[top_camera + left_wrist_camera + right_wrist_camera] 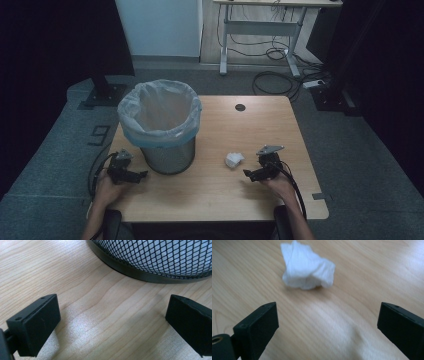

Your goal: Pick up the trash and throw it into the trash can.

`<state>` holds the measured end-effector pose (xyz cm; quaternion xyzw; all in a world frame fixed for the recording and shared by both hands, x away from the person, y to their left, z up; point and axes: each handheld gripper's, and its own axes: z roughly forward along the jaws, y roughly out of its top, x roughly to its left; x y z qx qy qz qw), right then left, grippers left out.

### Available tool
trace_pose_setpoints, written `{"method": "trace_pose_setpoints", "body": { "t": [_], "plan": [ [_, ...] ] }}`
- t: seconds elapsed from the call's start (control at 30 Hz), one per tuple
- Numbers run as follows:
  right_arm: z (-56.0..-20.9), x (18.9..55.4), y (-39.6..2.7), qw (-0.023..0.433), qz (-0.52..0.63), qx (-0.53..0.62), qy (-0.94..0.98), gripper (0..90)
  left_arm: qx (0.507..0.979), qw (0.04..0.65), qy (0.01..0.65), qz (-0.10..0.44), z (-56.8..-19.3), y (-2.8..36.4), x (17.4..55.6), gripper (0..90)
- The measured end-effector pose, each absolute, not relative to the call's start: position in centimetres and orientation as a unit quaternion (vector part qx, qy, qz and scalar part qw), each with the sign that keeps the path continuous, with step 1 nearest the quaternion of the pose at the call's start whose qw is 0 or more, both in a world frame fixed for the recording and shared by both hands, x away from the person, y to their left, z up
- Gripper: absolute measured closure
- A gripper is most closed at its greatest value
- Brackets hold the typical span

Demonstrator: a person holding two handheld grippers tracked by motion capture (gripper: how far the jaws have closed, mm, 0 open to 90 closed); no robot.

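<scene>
Two spread, empty jaws on the right gripper [327, 327] face the crumpled tissue [308, 268] lying apart near the upper centre of its view, so it should advance straight, straddle the wad and close low, while the left gripper [112, 325], likewise released, idles beside the mesh bin [160, 260].

The high view looks forward and down from above the person's side, taking in the whole desk [220, 200] and the floor beyond. The left gripper view sits low and close to the desk, facing the foot of the mesh bin [155, 262], which the high view shows whole [160, 125]. The right gripper view, equally low, faces the crumpled tissue [307, 268], seen small from above [233, 159].
</scene>
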<state>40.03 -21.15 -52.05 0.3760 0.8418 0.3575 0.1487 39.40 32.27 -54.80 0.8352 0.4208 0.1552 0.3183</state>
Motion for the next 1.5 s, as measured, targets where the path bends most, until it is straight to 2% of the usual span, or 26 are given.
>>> {"method": "trace_pose_setpoints", "body": {
  "t": [0.23,0.53,0.73,0.87,0.97,1.1,1.17,1.5],
  "plan": [
    [-51.4,41.7,-19.4,0.149,0.357,0.369,0.845,2.1,0.835,0.318,0.421,0.155,-54.8,32.3,39.4,0.0],
    [-51.1,43.2,-16.6,0.134,0.366,0.342,0.855,13.6,0.835,0.318,0.421,0.155,-54.8,32.3,39.4,0.0],
    [-52.3,44.1,-15.0,0.120,0.342,0.332,0.871,25.5,0.835,0.318,0.421,0.155,-54.8,32.3,39.4,0.0],
    [-53.3,44.5,-14.8,0.128,0.325,0.330,0.877,32.9,0.835,0.318,0.421,0.155,-54.8,32.3,39.4,0.0],
    [-53.7,44.6,-14.8,0.123,0.318,0.332,0.880,42.1,0.835,0.318,0.421,0.155,-54.8,32.3,39.4,0.0],
    [-53.5,44.6,-15.0,0.121,0.318,0.338,0.878,59.6,0.835,0.318,0.421,0.155,-54.8,32.3,39.4,0.0],
    [-53.4,44.6,-15.1,0.118,0.315,0.341,0.878,63.4,0.835,0.318,0.421,0.155,-54.8,32.3,39.4,0.0],
    [-51.6,44.1,-15.5,0.090,0.332,0.344,0.874,65.6,0.835,0.318,0.421,0.155,-54.8,32.3,39.4,0.0]
  ]
}}
